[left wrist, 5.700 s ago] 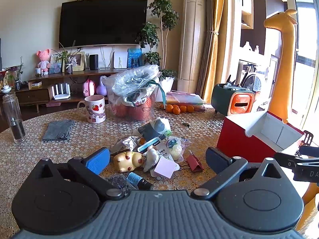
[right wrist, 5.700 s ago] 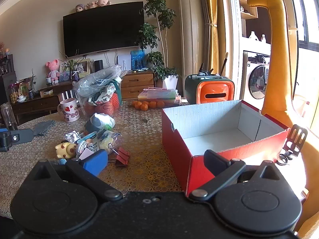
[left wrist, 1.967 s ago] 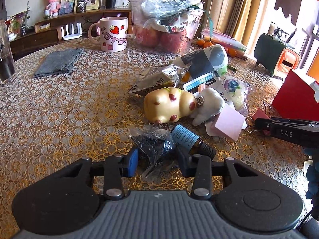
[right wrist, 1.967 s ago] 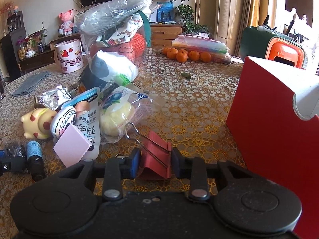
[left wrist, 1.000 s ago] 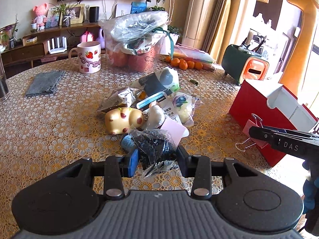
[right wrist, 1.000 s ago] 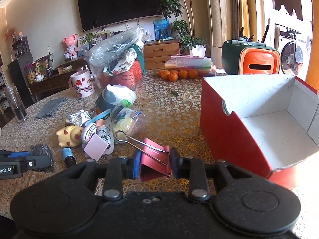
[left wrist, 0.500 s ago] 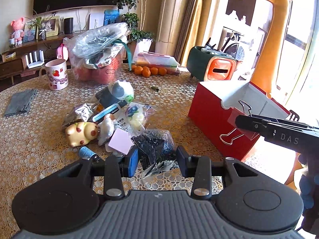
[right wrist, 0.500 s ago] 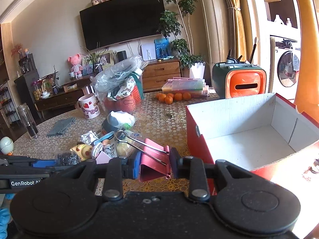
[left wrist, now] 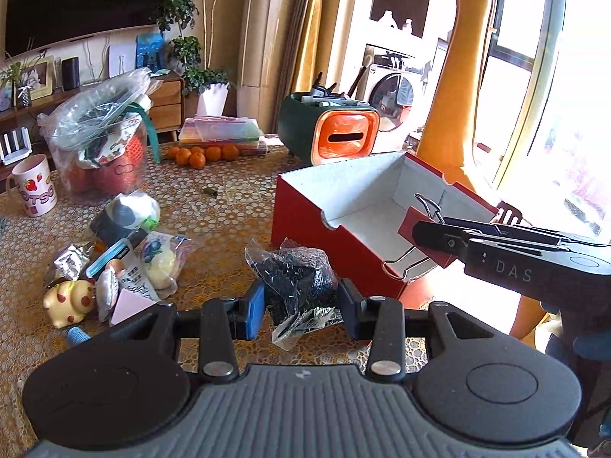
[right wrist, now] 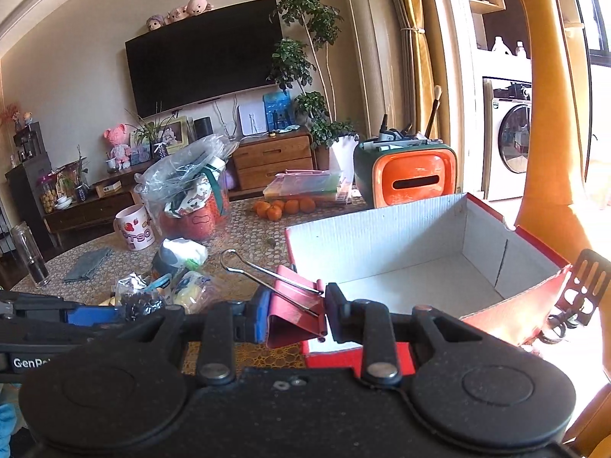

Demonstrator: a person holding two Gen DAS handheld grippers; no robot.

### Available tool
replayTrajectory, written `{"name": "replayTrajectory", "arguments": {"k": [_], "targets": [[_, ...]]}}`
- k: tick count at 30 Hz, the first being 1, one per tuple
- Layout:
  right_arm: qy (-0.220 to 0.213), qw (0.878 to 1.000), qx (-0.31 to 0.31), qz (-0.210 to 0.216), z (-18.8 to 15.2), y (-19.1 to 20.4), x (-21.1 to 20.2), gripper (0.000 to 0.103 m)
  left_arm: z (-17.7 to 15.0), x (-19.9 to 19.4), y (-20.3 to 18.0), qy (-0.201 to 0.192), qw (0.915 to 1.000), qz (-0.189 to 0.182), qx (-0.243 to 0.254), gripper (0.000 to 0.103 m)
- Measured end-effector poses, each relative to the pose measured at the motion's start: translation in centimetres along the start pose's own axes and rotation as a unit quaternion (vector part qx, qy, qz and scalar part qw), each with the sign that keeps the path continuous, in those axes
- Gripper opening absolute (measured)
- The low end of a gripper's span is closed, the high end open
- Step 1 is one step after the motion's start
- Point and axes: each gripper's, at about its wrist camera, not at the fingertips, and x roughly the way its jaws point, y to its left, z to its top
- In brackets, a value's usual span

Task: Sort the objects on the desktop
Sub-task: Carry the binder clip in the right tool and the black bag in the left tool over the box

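Note:
My left gripper [left wrist: 299, 305] is shut on a clear bag of small black parts [left wrist: 296, 280] and holds it in the air just left of the open red box [left wrist: 305, 206]. My right gripper [right wrist: 294, 313] is shut on a red binder clip [right wrist: 292, 305] and holds it above the box's near front edge [right wrist: 382, 244]. In the left wrist view the right gripper [left wrist: 427, 234] and its clip [left wrist: 410, 223] hang over the box's white inside. The box looks empty.
A pile of small items lies on the lace-patterned table: a yellow spotted toy [left wrist: 68, 301], snack packets [left wrist: 160, 259], a pink pad [left wrist: 128, 303], a small bottle [left wrist: 76, 334]. Behind are a strawberry mug [left wrist: 32, 185], a bagged basket [left wrist: 103, 141], oranges [left wrist: 198, 154], an orange-green holder [left wrist: 332, 135] and a giraffe figure [left wrist: 450, 87].
Both grippers closed on their objects, lifted them from the table and carried them right. In the last second the bag reached the box's left side and the clip came over the box.

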Motion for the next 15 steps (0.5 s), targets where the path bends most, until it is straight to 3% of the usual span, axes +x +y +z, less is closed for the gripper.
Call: {"name": "replayTrajectory", "arguments": {"k": [15], "targets": [[0.002,0.999,-0.006,-0.048,0.5,-5.0,1.7,0.029,3.4,5.4,-4.5,0.014,0.9983,-0.031,0.047,0.039]]}}
